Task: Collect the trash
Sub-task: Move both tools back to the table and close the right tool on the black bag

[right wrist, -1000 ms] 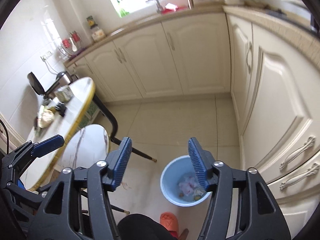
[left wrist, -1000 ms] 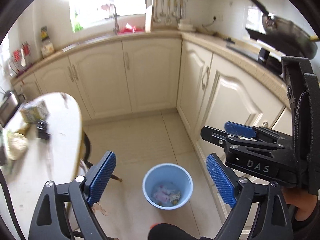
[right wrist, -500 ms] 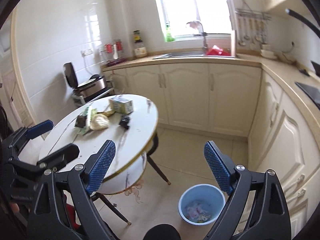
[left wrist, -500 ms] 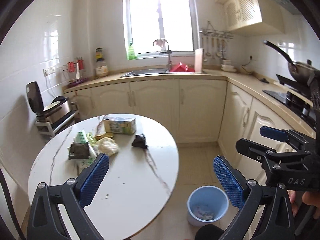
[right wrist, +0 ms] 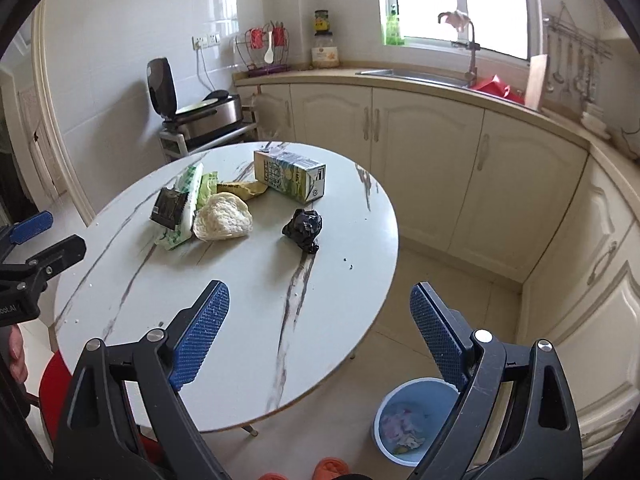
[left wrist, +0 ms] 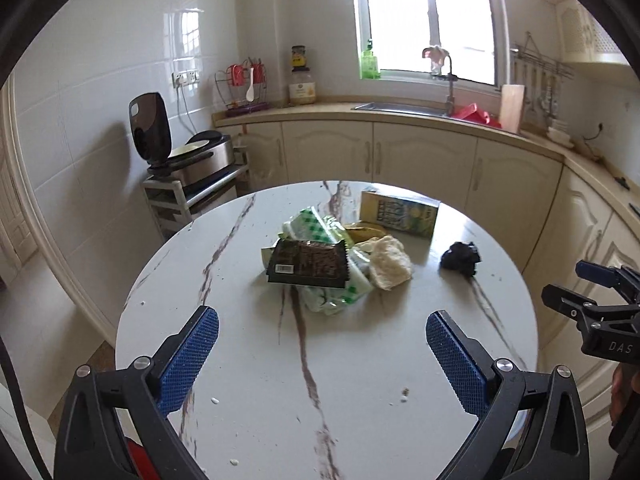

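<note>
Now both the left claw (left wrist: 322, 342) and right claw (right wrist: 320, 330) hang empty over the surface (left wrist: 360, 360), jaws having just spread wide apart.

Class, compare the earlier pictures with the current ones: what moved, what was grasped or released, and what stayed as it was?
Both grippers swung up from the bin to face the table. The right gripper has just been opening; the left gripper widened slightly. Both are empty; nothing was grasped. The trash pile, carton and black wad lie unmoved.

White tiled walls (left wrist: 100, 80), bright window (left wrist: 424, 16)
</note>
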Tool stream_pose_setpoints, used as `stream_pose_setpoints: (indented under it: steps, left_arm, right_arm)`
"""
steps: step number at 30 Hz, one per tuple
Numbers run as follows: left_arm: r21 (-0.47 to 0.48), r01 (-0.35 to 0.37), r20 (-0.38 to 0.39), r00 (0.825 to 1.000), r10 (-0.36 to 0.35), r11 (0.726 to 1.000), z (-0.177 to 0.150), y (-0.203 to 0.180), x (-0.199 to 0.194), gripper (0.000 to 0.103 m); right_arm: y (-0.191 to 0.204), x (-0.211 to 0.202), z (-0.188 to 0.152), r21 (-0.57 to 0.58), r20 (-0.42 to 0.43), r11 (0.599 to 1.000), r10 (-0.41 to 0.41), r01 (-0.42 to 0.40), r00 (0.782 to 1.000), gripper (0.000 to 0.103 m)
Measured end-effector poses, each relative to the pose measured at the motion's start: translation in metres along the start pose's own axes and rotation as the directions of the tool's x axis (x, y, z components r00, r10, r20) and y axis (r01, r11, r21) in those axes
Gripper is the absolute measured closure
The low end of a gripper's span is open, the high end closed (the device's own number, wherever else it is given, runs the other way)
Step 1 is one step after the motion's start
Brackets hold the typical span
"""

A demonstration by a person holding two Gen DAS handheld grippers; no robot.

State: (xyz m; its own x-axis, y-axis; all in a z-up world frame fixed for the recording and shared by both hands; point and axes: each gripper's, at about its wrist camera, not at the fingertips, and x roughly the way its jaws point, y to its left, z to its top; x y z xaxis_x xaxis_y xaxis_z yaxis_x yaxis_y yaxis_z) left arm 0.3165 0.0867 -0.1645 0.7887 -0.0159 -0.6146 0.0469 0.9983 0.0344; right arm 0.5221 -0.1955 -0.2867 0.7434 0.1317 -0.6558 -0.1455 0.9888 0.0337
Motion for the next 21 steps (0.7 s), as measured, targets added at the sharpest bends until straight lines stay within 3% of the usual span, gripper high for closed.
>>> stream_pose_setpoints:
  steps: [8, 12, 14, 17, 20, 21]
  left_arm:
    - [-0.054, 0.003, -0.121, 0.993, -0.009, 0.999, 0.035, 0.010, 0.078, 0.001]
    - [-0.101, 0.010, -0.164, 0.986, -0.027, 0.995, 0.072, 0.016, 0.118, 0.001]
    - [-0.135, 0.018, -0.172, 0.984, -0.041, 0.991, 0.085, 0.023, 0.134, 0.001]
    - [-0.197, 0.024, -0.207, 0.976, -0.065, 0.980, 0.105, 0.033, 0.167, 0.001]
    - [-0.216, -0.006, -0.221, 0.974, -0.043, 0.976, 0.121, 0.036, 0.191, 0.001]
    - [-0.221, -0.016, -0.235, 0.971, -0.037, 0.975, 0.127, 0.036, 0.201, 0.001]
  right_arm:
    - [-0.005, 0.077, 0.025, 0.007, -0.087, 1.000, 0.004, -0.003, 0.996, 0.013]
    - [-0.010, 0.107, 0.040, 0.015, -0.118, 1.000, 0.028, -0.027, 0.993, 0.014]
    - [-0.012, 0.119, 0.044, 0.020, -0.143, 0.999, 0.041, -0.039, 0.989, 0.018]
    - [-0.013, 0.132, 0.046, 0.022, -0.168, 0.998, 0.060, -0.057, 0.984, 0.033]
    - [-0.013, 0.138, 0.046, 0.028, -0.174, 0.996, 0.083, -0.079, 0.981, 0.039]
    - [-0.012, 0.138, 0.046, 0.025, -0.171, 0.996, 0.083, -0.080, 0.982, 0.047]
